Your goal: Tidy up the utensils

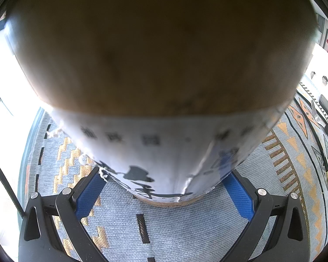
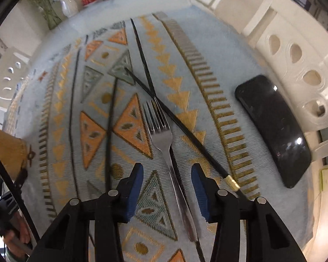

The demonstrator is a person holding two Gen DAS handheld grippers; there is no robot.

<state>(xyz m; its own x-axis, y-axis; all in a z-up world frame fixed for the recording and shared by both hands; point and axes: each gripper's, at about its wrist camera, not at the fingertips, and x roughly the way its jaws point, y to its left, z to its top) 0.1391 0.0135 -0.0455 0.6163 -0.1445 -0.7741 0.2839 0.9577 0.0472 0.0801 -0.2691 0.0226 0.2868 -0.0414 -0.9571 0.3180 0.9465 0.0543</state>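
Here, in the left wrist view, your left gripper (image 1: 164, 187) clamps a holder (image 1: 155, 87), a tall cylinder with a printed white wrap and a tan band that fills the upper and middle frame. The blue pads (image 1: 89, 194) press its base from both sides, and it stands on the patterned cloth (image 1: 185, 224), presumably kept steady so utensils can be dropped in. Its mouth is out of view, so you cannot tell what is already inside. At the right edge a fork (image 1: 316, 111) shows small.

In the right wrist view, your right gripper (image 2: 167, 190) points steeply down over that one fork (image 2: 164, 139), which lies tines up-frame in the centre. The jaws stand half wide, one on each side of the handle, and no pad touches it yet; that straddle looks like the set-up for a pinch. Count two black chopsticks: one (image 2: 175, 120) crosses diagonally over the fork's tines, its gold band at lower right; the other (image 2: 142, 54) runs up-frame and passes under the fork. One phone (image 2: 273, 131) lies at right, well clear. The holder (image 2: 4, 148) peeks in at the left edge.
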